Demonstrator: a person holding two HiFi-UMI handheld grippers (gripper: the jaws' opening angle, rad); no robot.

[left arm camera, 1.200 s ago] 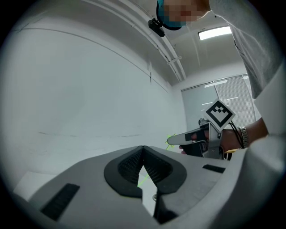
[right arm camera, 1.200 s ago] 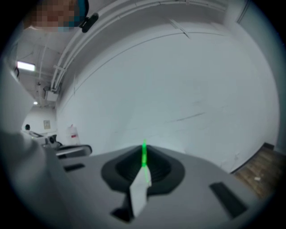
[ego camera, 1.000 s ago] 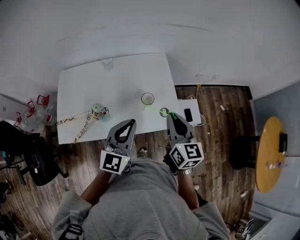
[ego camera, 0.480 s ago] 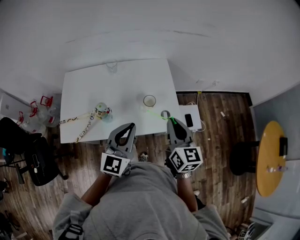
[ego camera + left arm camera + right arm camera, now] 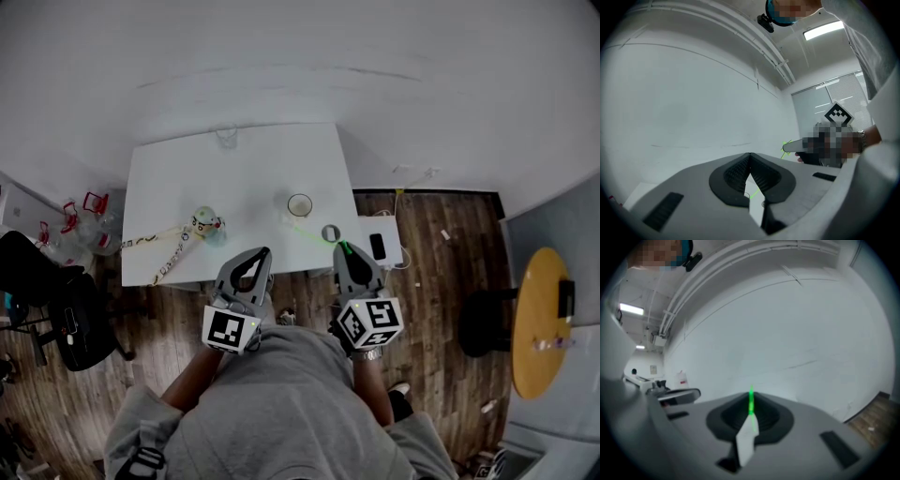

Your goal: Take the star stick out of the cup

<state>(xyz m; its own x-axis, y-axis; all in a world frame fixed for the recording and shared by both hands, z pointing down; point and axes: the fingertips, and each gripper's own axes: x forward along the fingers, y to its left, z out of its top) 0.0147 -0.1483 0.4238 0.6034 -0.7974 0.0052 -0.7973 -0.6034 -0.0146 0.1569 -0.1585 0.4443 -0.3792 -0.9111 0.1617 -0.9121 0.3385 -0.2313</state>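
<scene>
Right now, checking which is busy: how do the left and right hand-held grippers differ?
The right hand-held gripper is shut on the green star stick; the left hand-held gripper is shut on nothing. The right is at the table's corner, the left farther along its near edge. Both carry marker cubes.

"What is the person wearing?"
"A loose grey sweatshirt (image 5: 281, 403) with the sleeves pushed up, and a band (image 5: 373, 352) at the right wrist."
"And the tools?"
"The left gripper (image 5: 263, 253) and right gripper (image 5: 340, 249) match. Both are pale grey shells tapering to a point, each with a teardrop-shaped hole. At the back of each is a white block, the left cube (image 5: 230, 326) and right cube (image 5: 372, 319), printed with black square markers and carrying a tiny green light."
"The jaw faces?"
"Dark ribbed pads (image 5: 733, 176) set into the grey, with black slots (image 5: 663, 211) on the outer flanks"
</scene>
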